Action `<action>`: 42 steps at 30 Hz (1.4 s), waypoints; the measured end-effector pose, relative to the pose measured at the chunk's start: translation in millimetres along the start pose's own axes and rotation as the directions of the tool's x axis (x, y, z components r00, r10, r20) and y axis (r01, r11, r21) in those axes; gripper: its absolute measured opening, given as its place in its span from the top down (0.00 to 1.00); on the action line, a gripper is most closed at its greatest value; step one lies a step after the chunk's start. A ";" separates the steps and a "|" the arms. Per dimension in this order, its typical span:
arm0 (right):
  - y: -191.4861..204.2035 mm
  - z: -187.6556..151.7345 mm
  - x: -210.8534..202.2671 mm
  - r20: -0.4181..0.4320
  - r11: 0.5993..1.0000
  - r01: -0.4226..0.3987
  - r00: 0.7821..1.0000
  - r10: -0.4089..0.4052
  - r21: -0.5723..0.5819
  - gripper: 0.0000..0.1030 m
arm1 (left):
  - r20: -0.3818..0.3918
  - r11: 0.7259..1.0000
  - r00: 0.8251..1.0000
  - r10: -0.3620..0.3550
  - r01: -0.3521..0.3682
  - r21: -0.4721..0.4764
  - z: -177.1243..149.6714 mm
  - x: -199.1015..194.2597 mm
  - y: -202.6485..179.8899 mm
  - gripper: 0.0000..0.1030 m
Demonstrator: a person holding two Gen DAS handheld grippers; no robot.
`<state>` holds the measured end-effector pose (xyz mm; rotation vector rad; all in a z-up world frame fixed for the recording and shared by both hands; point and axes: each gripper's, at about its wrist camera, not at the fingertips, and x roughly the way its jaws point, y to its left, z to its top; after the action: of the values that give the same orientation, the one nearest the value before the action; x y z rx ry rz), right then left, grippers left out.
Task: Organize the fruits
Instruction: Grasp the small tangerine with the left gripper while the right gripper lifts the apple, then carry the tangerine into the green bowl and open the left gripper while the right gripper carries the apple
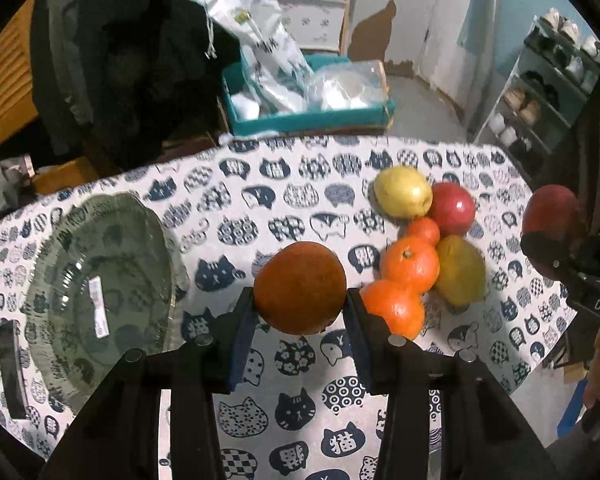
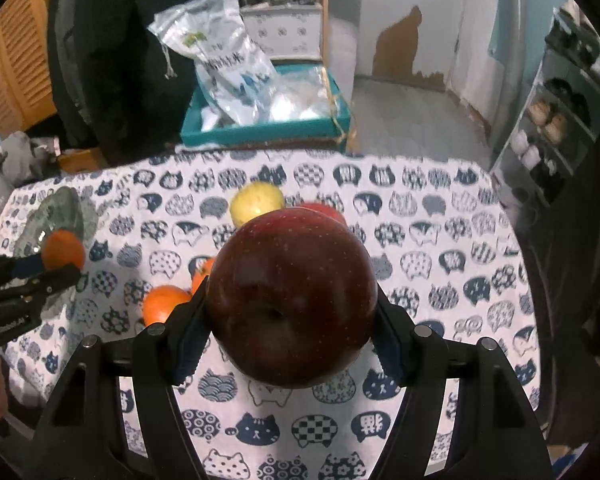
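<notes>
My left gripper (image 1: 300,300) is shut on an orange (image 1: 300,286) and holds it above the cat-print tablecloth (image 1: 300,420), right of a clear glass bowl (image 1: 96,292). My right gripper (image 2: 292,320) is shut on a dark red apple (image 2: 292,300) held above the table; it also shows at the right edge of the left wrist view (image 1: 552,220). On the cloth lie a yellow pear (image 1: 402,192), a red apple (image 1: 454,208), a small tangerine (image 1: 424,230), two oranges (image 1: 410,264), and a green-yellow mango (image 1: 460,270).
A teal box (image 1: 308,120) with plastic bags stands behind the table's far edge. A shoe rack (image 1: 540,92) is at the right. A dark phone-like object (image 1: 12,368) lies left of the bowl. The left gripper with its orange shows in the right wrist view (image 2: 62,250).
</notes>
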<state>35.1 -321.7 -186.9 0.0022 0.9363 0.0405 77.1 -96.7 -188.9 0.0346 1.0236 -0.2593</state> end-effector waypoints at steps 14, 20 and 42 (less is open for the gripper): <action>34.1 24.7 -48.0 0.101 0.998 -0.041 0.994 0.045 -0.045 0.31 | 0.142 0.998 0.989 0.026 -0.018 -0.058 4.1 -63.7 24.8 0.57; 51.4 34.4 -65.3 0.138 0.996 -0.057 0.988 0.066 -0.068 0.31 | 0.182 0.997 0.982 0.044 -0.030 -0.078 4.2 -83.3 37.1 0.57; 133.8 67.2 -69.3 0.151 0.978 -0.139 0.975 0.163 -0.158 0.31 | 0.252 0.978 0.956 0.149 -0.105 -0.181 -1.1 -123.7 106.2 0.57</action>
<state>43.6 -189.4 -88.7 -0.0586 0.7661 0.2475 39.6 30.8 -94.4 -0.0837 0.7698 -0.0569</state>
